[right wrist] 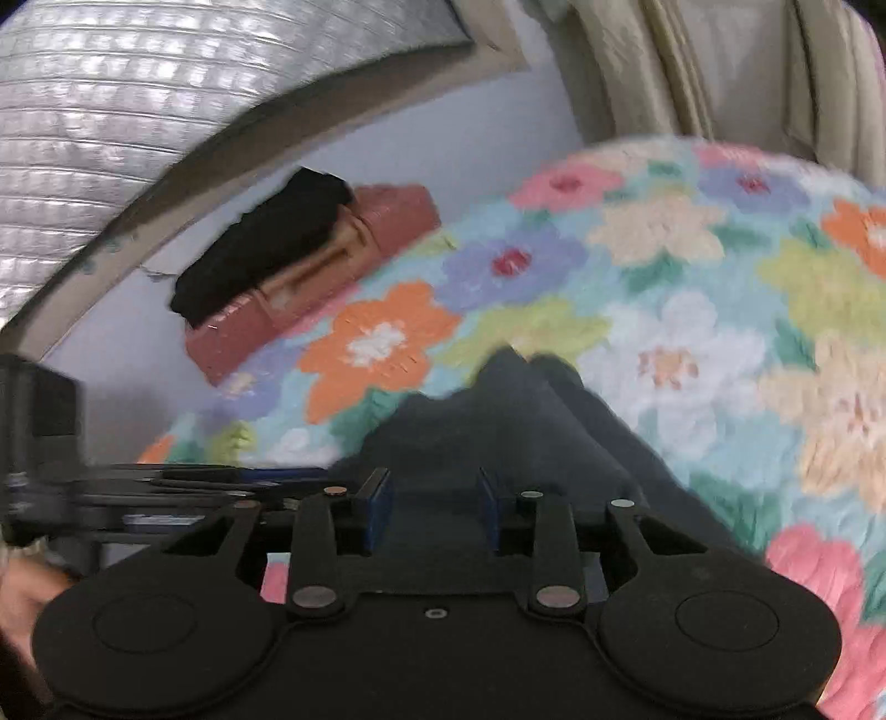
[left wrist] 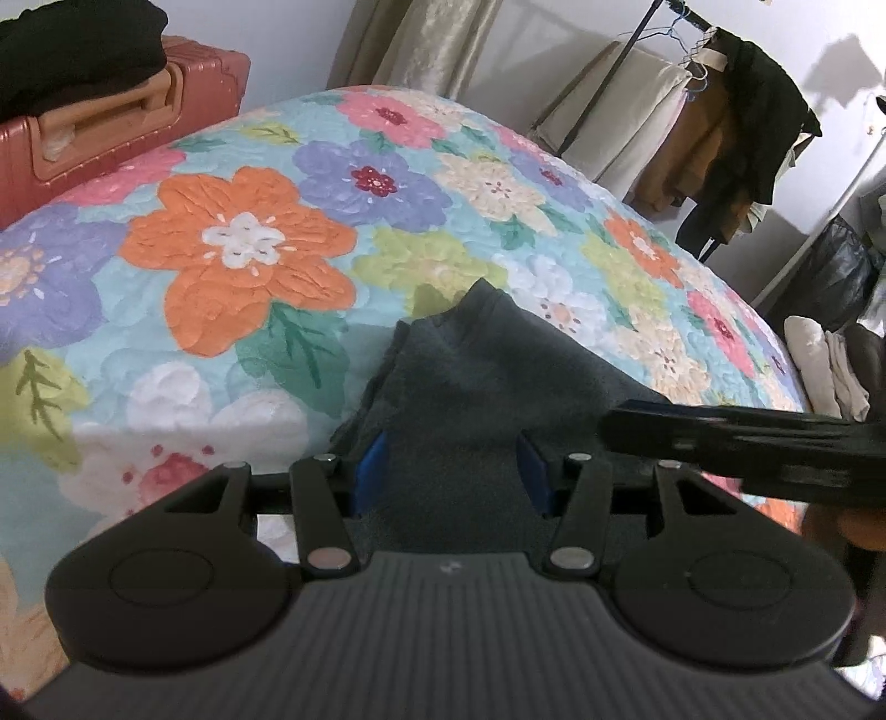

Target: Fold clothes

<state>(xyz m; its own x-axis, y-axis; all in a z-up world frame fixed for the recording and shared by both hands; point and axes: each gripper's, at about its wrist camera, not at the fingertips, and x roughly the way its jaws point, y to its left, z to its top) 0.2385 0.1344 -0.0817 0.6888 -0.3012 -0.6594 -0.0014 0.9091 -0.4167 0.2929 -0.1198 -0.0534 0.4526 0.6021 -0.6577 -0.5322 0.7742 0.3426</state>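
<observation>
- My left gripper [left wrist: 451, 471] has its blue pads [left wrist: 370, 471] spread wide, with the dark grey garment [left wrist: 498, 365] lying between them; the pads flank the cloth without pinching it, as far as I can see.
- My right gripper [right wrist: 434, 509] is also spread, its blue pads [right wrist: 378, 509] on either side of the same garment [right wrist: 498, 432]; the view is blurred, so I cannot tell whether the pads touch the cloth.
- The garment lies on the floral quilt [left wrist: 243, 243] of the bed, at the near edge, its far end rising to a peaked fold that points toward the middle of the quilt.
- In the left view the right gripper comes in from the right edge as a dark blurred bar [left wrist: 747, 443] just beside my own right pad, over the garment's near right part.
- In the right view the left gripper shows as a dark bar [right wrist: 166, 487] at the left, level with my pads.
- A pink suitcase [left wrist: 111, 122] stands past the quilt's far left corner, with a black bundle [left wrist: 77, 50] on top.
- Beyond the far edge hang beige curtains [left wrist: 421, 39].
- Off the quilt's right edge stands a clothes rack [left wrist: 714, 127] with beige, brown and black pieces hung on it.
- Light folded cloth [left wrist: 825, 365] lies near the quilt's right edge.
</observation>
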